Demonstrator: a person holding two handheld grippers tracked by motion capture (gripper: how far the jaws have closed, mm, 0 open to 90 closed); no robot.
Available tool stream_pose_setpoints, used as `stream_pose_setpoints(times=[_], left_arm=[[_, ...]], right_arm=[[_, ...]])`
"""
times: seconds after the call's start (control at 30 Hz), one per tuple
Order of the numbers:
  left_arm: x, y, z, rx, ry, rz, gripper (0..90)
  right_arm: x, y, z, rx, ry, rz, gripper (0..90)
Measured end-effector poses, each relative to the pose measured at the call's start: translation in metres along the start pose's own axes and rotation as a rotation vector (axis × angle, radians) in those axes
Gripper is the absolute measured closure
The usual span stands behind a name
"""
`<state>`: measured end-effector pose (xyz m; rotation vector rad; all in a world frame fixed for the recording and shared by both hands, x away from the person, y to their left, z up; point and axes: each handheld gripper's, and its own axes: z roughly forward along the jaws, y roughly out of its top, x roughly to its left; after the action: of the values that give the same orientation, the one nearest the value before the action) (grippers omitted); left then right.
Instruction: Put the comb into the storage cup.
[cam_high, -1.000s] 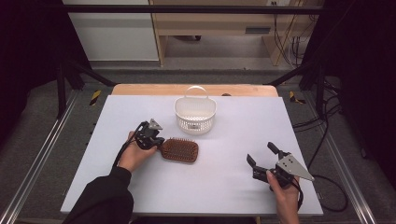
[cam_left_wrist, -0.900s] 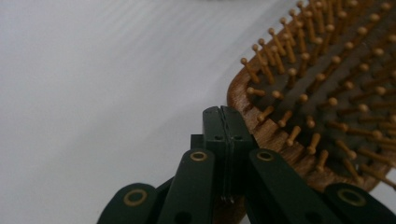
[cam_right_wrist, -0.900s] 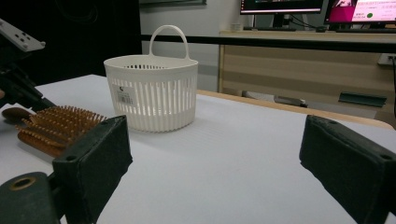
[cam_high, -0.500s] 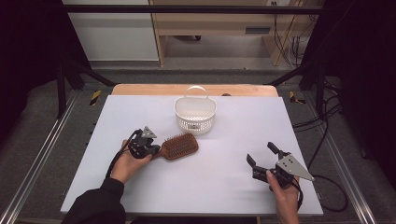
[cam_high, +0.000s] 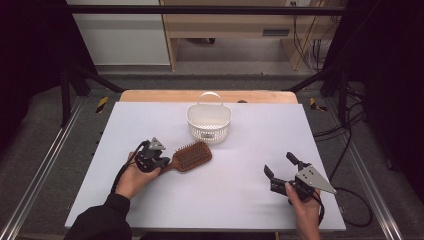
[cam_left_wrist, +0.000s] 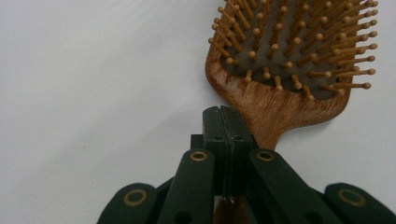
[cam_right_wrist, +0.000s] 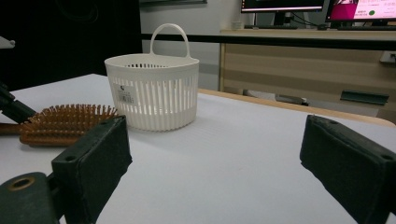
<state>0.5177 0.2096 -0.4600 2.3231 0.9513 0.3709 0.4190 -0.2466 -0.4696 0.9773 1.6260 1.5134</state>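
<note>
Left gripper (cam_high: 161, 161) clamped on the handle of a wooden hairbrush (cam_high: 191, 156); right gripper (cam_high: 281, 167) hung with jaws wide apart and nothing between them

A white slotted plastic basket (cam_high: 210, 126) with a loop handle stood just beyond the brush head on the pale tabletop (cam_high: 240, 200), a little apart from it. The brush lay left of centre, bristles up, its long axis running from the handle at the left gripper up and rightward toward the basket. Its paddle head was rounded, grained brown wood with ball-tipped pins on a dark pad
</note>
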Motion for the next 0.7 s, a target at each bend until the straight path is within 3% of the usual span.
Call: stream_pose_setpoints(times=[0.33, 0.53, 0.7], left_arm=[[0.002, 0.000, 0.000, 0.002, -0.008, 0.007, 89.8], [0.003, 0.006, -0.010, -0.011, -0.008, 0.029, 88.7], [0.001, 0.010, -0.018, -0.006, -0.020, 0.072, 69.3]], right_arm=[[0.000, 0.000, 0.000, 0.002, 0.001, -0.001, 8.8], [0.000, 0.000, 0.000, 0.004, 0.000, -0.001, 8.7], [0.000, 0.000, 0.000, 0.006, 0.001, -0.003, 8.7]])
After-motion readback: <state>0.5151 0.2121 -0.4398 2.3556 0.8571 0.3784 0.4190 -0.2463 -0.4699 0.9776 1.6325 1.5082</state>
